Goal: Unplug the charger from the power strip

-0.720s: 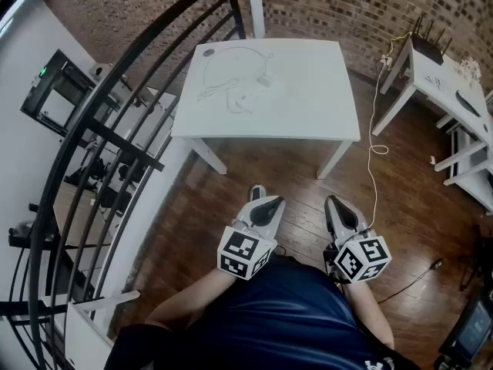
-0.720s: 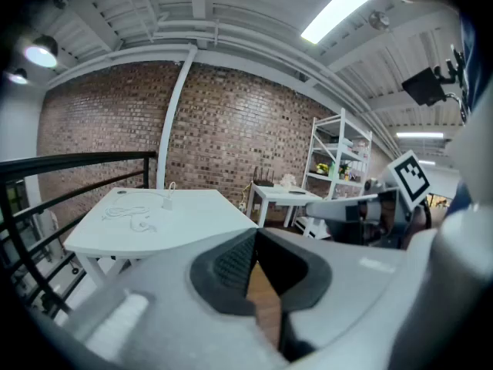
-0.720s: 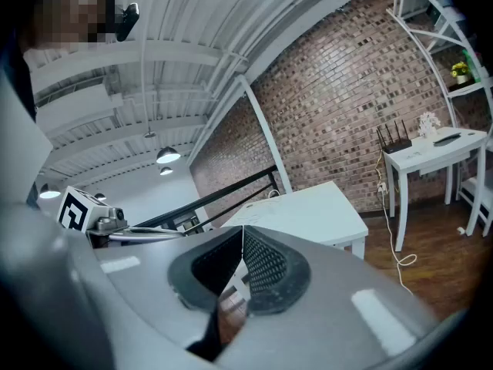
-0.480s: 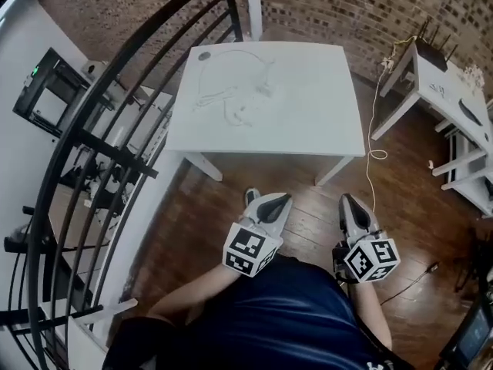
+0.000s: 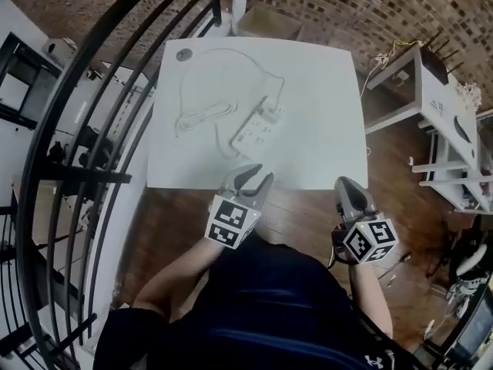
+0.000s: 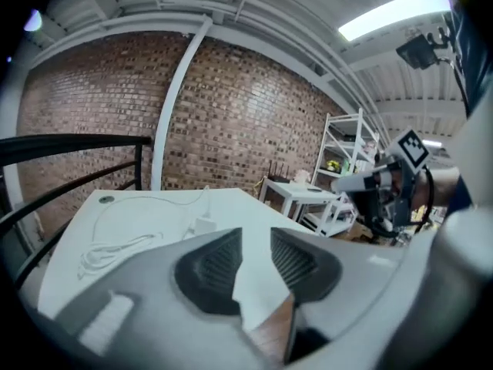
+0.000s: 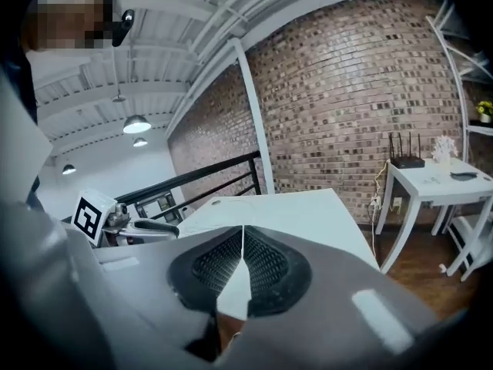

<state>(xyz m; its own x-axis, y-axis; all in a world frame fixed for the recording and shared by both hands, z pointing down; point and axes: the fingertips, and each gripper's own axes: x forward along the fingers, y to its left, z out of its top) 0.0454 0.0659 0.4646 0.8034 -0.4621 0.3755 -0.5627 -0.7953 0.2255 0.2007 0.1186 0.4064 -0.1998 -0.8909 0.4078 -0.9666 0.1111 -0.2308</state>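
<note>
A white power strip (image 5: 256, 132) lies on the white table (image 5: 323, 91), and a white charger (image 5: 271, 112) is plugged into its far end. The charger's thin white cable (image 5: 196, 118) loops and bunches to the left of the strip. My left gripper (image 5: 251, 177) is over the table's near edge, just short of the strip, open with nothing between its fingers. The left gripper view shows the charger (image 6: 203, 223) ahead of the left gripper (image 6: 256, 245). My right gripper (image 5: 348, 186) is off the table's near right corner, shut and empty, as the right gripper view confirms (image 7: 243, 241).
A black curved railing (image 5: 92, 99) runs along the left of the table. A small dark disc (image 5: 183, 54) sits at the table's far left corner. A white side table (image 5: 431, 91) with a router stands to the right, by the brick wall (image 5: 347, 6). The floor is wood.
The person has stepped up to the table, which now fills more of the view. The left gripper has come from above the floor to over the table's near edge.
</note>
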